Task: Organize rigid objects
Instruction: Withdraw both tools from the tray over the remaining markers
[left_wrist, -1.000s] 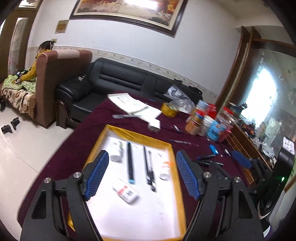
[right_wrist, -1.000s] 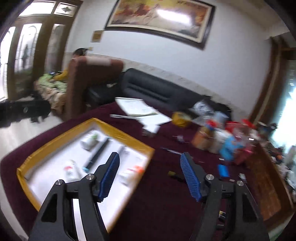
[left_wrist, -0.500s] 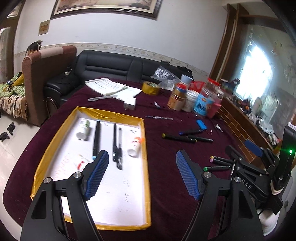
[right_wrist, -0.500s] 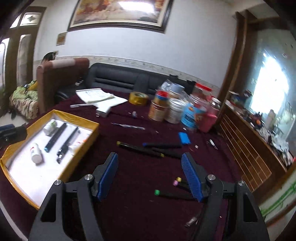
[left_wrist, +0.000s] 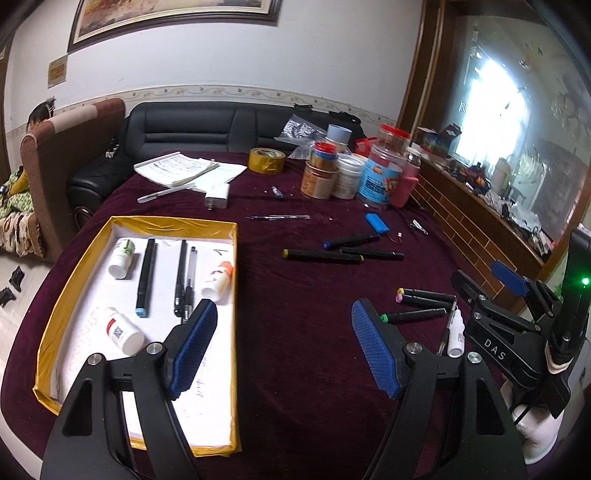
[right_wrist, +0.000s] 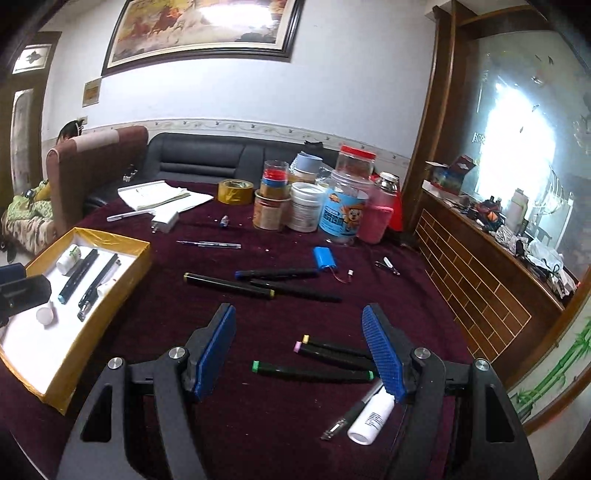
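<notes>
Both tongs are hovering empty over the maroon tabletop, so the step in hand looks like the choosing of the next loose item to carry into the yellow-rimmed tray.

The right tongs are standing spread wide with nothing between the blue pads. Just ahead of them, and partly under the right-hand pad, three dark markers are lying: a green-capped marker nearest, with a pink-capped marker and a yellow-capped marker just beyond it, the two close together. A small white bottle and a slim metal pen are lying below that same pad, touching or nearly so. The green-capped one is probably the likeliest pick; taking it would call for lowering the tongs, turning them so the pads straddle the barrel crosswise, and closing without catching its neighbours.

The left tongs are also gaping, holding nothing, with the left pad over the tray's near right edge. Inside the tray, to the left and ahead of them, a blue-tipped marker, two pens and three small white bottles are already lying in rough rows.

Farther ahead, three more long dark markers are waiting near a blue battery pack.
</notes>
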